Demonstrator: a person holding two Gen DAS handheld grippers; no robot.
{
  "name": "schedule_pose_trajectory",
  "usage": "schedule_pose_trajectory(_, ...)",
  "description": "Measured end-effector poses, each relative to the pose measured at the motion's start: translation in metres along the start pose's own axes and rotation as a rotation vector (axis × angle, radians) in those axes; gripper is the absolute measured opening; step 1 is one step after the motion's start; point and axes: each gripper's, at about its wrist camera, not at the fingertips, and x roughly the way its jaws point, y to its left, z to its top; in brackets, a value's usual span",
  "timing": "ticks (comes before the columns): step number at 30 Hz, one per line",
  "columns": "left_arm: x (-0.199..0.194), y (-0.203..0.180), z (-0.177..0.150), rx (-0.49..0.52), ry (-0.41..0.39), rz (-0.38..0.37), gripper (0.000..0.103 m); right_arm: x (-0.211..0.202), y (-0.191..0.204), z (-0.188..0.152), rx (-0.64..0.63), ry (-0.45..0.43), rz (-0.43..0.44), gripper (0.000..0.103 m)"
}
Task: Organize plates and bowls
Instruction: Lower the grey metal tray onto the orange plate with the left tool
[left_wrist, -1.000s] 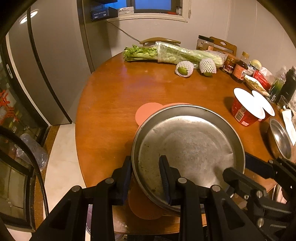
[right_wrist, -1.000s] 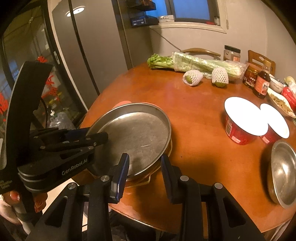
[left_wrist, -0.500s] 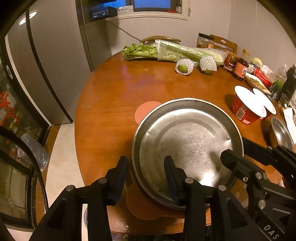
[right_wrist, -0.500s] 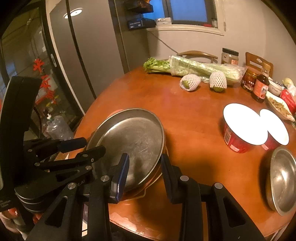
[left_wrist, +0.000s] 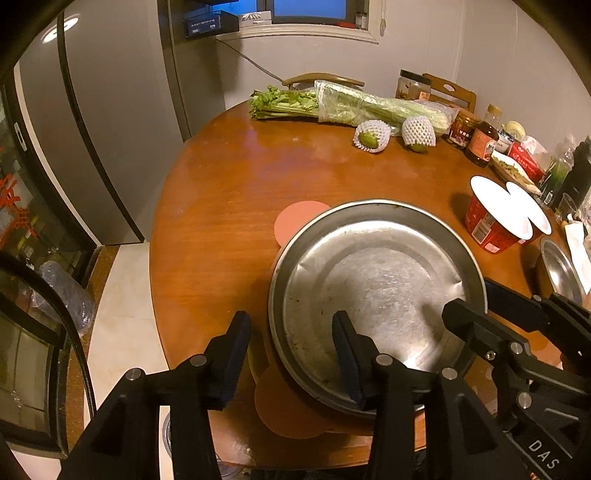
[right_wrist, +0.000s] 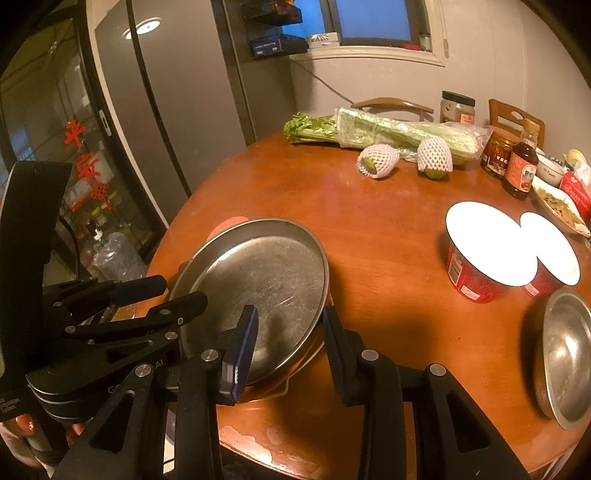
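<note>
- Steel plate (left_wrist: 376, 280) first, since it's the biggest piece. Where does it sit?
- At the near edge of the round wooden surface (left_wrist: 229, 206), on a pink mat (left_wrist: 295, 221). A yellowish dish edge (right_wrist: 306, 354) peeks out underneath it, so I judge it is stacked on something.
- How does it look?
- Wide, shallow and round, with a raised rim. The metal is dull grey, scuffed and a little stained, and a glare spot shows near the close side.
- And how will it handle?
- Stiff, I'd say, and fairly light for its width. It won't break, but bare steel is slick, and it can tip if pinched on one side only. The rim is the place to take it, on two opposite sides.
- What are the fingers (left_wrist: 236, 343) doing?
- The left gripper (left_wrist: 290, 325) has just been opening. The plate's near-left rim lies between its fingers, and they are released, not pressing. The right gripper (right_wrist: 290, 317) straddles the near-right rim, also slack.
- Anything smaller?
- A small steel bowl (right_wrist: 565, 350) at the right edge, well apart. It looks equally rigid and slippery, and its lip is the hold.
</note>
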Motion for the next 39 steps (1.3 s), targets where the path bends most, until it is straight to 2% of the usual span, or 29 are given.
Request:
schedule_pose_trajectory(12, -0.016, 0.005, 0.0, -0.021, -0.039, 0.028, 0.047, -0.006, -0.01, 0.002, 0.039, -0.011, 0.047, 0.04)
schedule_pose_trajectory(16, -0.022, 0.011, -0.002, -0.036, -0.055, 0.033, 0.047, -0.011, -0.012, 0.0, 0.048, -0.018, 0.053, 0.044)
schedule_pose_trajectory(20, -0.018, 0.019, -0.007, -0.068, -0.034, 0.02, 0.049, -0.011, -0.016, -0.002, 0.057, -0.006, 0.057, 0.046)
schedule_pose_trajectory(25, -0.007, 0.027, -0.013, -0.134, 0.007, -0.061, 0.05, -0.01, -0.02, -0.007, 0.073, 0.007, 0.082, 0.051)
schedule_pose_trajectory(32, 0.011, 0.018, -0.016, -0.143, 0.05, -0.058, 0.051, -0.003, -0.024, -0.012, 0.082, 0.038, 0.094, 0.051)
schedule_pose_trajectory(39, 0.016, 0.008, -0.01, -0.138, 0.06, -0.053, 0.052, 0.005, -0.027, -0.013, 0.072, 0.059, 0.094, 0.052)
